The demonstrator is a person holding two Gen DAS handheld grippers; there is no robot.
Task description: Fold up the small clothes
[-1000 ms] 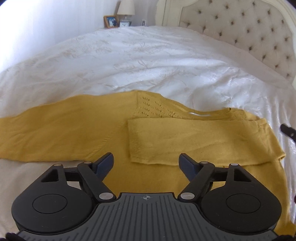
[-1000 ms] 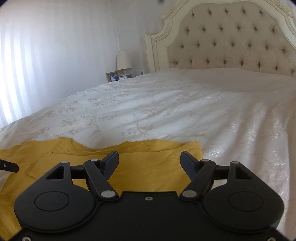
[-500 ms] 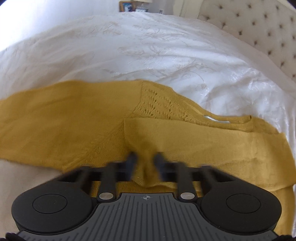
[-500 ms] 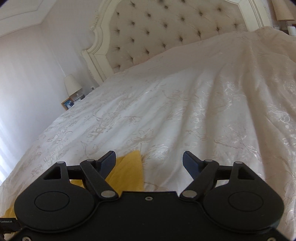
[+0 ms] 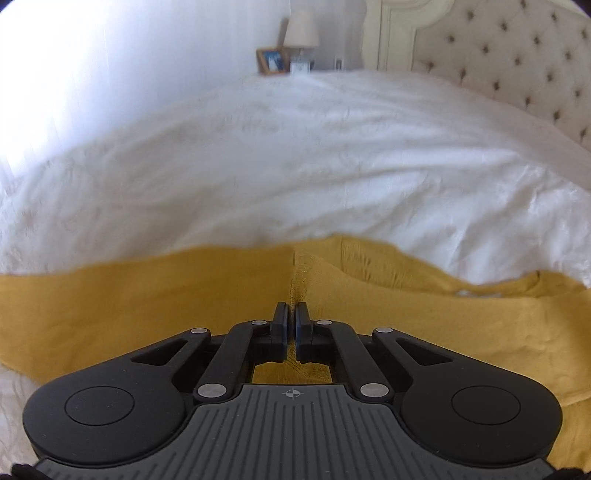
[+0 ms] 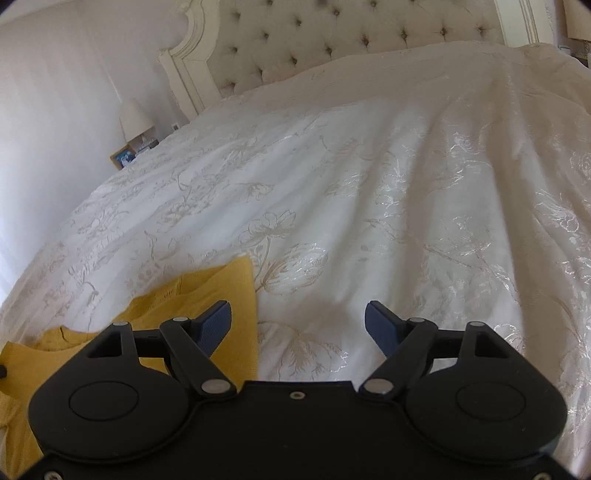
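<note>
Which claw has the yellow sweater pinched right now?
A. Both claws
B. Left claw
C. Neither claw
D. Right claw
B. The left claw is shut on a fold of the sweater, with yellow knit in the thin gap between its fingers, while the right claw stands wide open above the sweater's edge and the bedspread, gripping nothing.

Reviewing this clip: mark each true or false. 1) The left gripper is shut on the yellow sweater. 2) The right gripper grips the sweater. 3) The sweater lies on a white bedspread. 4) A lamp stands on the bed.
1) True: the left gripper pinches the yellow sweater.
2) False: the right gripper is open, holding nothing.
3) True: it lies on the bedspread.
4) False: the lamp stands beyond the bed, beside a picture frame.
</note>
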